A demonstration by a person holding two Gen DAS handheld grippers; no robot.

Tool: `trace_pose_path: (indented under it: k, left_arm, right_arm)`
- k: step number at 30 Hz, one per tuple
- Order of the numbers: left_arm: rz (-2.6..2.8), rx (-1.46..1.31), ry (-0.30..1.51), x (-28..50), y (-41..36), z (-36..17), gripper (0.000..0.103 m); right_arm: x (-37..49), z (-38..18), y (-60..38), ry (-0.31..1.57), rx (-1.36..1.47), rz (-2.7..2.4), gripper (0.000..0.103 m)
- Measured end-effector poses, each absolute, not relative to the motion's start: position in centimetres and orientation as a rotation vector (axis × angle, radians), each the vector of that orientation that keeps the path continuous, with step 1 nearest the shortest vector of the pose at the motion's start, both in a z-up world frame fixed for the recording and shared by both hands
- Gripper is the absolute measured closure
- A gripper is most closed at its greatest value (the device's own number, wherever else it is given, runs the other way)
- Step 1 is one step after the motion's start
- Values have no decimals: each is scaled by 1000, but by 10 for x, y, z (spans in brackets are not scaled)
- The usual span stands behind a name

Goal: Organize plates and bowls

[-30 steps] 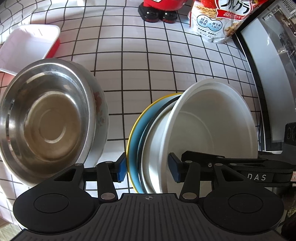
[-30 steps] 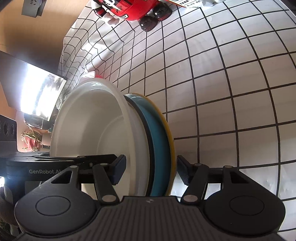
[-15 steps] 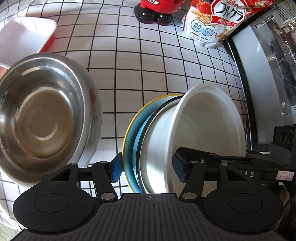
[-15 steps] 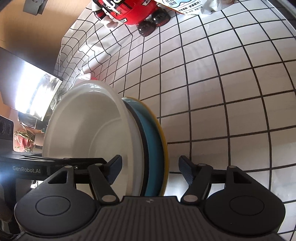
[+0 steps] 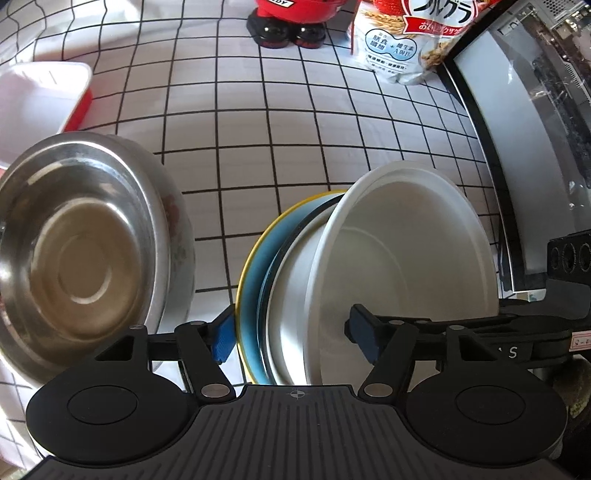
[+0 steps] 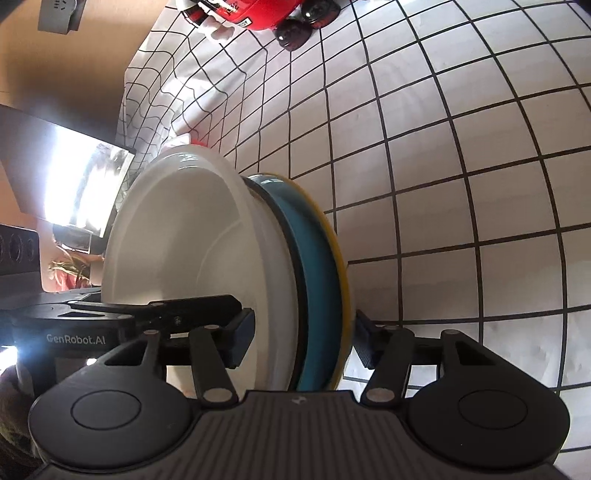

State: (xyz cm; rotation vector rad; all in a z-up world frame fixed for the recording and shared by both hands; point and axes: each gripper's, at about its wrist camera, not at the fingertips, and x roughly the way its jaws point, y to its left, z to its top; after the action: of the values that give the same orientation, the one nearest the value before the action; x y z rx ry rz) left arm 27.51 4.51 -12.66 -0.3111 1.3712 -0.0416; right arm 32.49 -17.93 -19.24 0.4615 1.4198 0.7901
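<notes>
A stack of dishes stands on edge over the checked cloth: a white bowl (image 5: 406,236) (image 6: 177,240), a black-rimmed dish, a blue plate (image 5: 255,280) (image 6: 314,251) and a yellow plate (image 6: 338,236). My left gripper (image 5: 293,336) straddles the stack's lower rim. Its jaws are opening, and the blue pads stand off the yellow plate and the bowl wall. My right gripper (image 6: 301,341) straddles the same stack from the other side. Its jaws are closing, one pad inside the white bowl and the other against the yellow plate. A steel bowl (image 5: 81,243) rests to the left.
A white and red tray (image 5: 40,99) lies at the far left. A red toy figure (image 5: 291,18) and a cereal bag (image 5: 402,44) stand at the back. A black-framed glass panel (image 5: 517,147) borders the right side, and a bright screen (image 6: 81,192) shows in the right wrist view.
The left jaws have spread wider and their pads have come off the stack. The right jaws widened a little, then closed in on the stack. The stack stays on edge.
</notes>
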Motion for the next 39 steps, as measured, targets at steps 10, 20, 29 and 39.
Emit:
trace_pose_path:
  k: [10,20,29,39]
  left_arm:
    - [-34,-307,1416,272,41,-126,34]
    - [-14,-313,1417,270,41,-122,34]
    - [-22,-319,1406,268,40,-117,34]
    - [-58,-317,1345,263,52,-82,34]
  right_arm:
    - [324,-192,-181,1444,477,765,47]
    - [324,-193,-178,1487,488,766,47]
    - [324,-186,-177,1483,476,758,47]
    - [325,-141,-163,1428,414,766,47]
